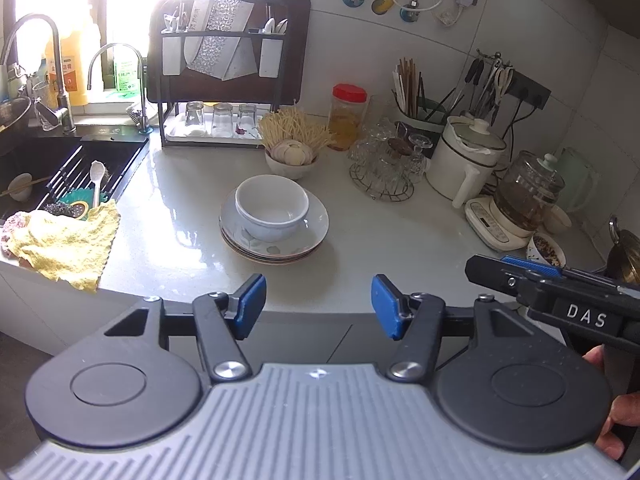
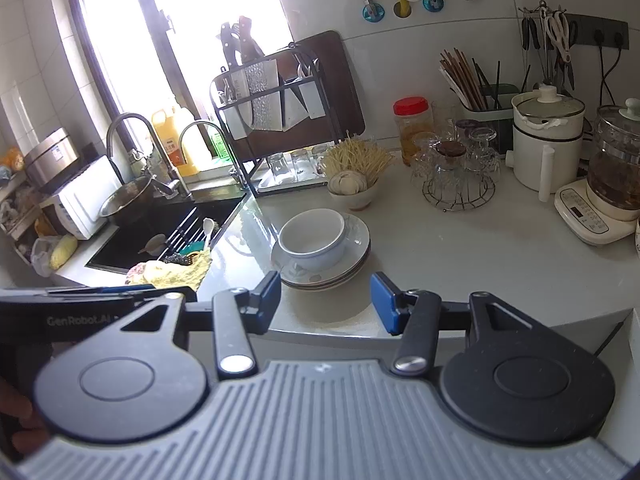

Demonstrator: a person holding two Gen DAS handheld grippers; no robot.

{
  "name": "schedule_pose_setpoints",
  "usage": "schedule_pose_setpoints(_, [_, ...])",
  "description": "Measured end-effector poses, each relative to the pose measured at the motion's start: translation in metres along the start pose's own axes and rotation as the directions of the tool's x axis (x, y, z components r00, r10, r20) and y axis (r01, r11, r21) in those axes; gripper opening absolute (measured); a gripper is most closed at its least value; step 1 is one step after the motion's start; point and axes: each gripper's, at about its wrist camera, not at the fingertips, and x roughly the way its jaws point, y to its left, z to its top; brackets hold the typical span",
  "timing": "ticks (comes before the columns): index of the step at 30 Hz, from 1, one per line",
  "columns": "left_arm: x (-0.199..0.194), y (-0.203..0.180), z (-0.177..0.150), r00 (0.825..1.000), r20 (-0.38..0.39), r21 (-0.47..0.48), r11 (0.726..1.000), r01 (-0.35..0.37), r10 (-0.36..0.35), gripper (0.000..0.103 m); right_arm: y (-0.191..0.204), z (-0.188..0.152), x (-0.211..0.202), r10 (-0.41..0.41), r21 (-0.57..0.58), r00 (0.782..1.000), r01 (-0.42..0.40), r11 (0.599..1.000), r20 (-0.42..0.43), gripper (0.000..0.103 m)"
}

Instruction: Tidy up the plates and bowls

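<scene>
A white bowl sits upright on a stack of pale plates in the middle of the white counter. It also shows in the right wrist view, the bowl on the plates. My left gripper is open and empty, held back from the counter's front edge, short of the stack. My right gripper is open and empty, also near the front edge, to the right of the left one; its body shows in the left wrist view.
A black sink with a spoon and a yellow cloth lies to the left. A dish rack with glasses stands behind. A bowl of garlic, a glass holder, a white pot and a kettle crowd the right.
</scene>
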Motion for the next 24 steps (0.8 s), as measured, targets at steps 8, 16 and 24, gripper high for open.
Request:
schedule_pose_setpoints(8, [-0.007,0.007,-0.001,1.000,-0.003,0.007,1.000,-0.015,0.015,0.091,0.002,-0.002,-0.002,-0.019,0.005,1.000,0.019,1.000,-0.002,0.054])
schedule_pose_setpoints(16, [-0.019,0.010,-0.004,0.999,0.012,0.027,0.999,-0.045,0.045,0.096,0.006,-0.004,-0.010,-0.035,0.022,0.998,0.033,0.999,0.061,0.084])
schedule_pose_setpoints(24, [-0.022,0.008,-0.009,0.998,0.014,0.037,0.998,-0.055,0.055,0.097,0.012,-0.012,-0.011,-0.085,0.008,0.994,0.085,0.996,0.067,0.093])
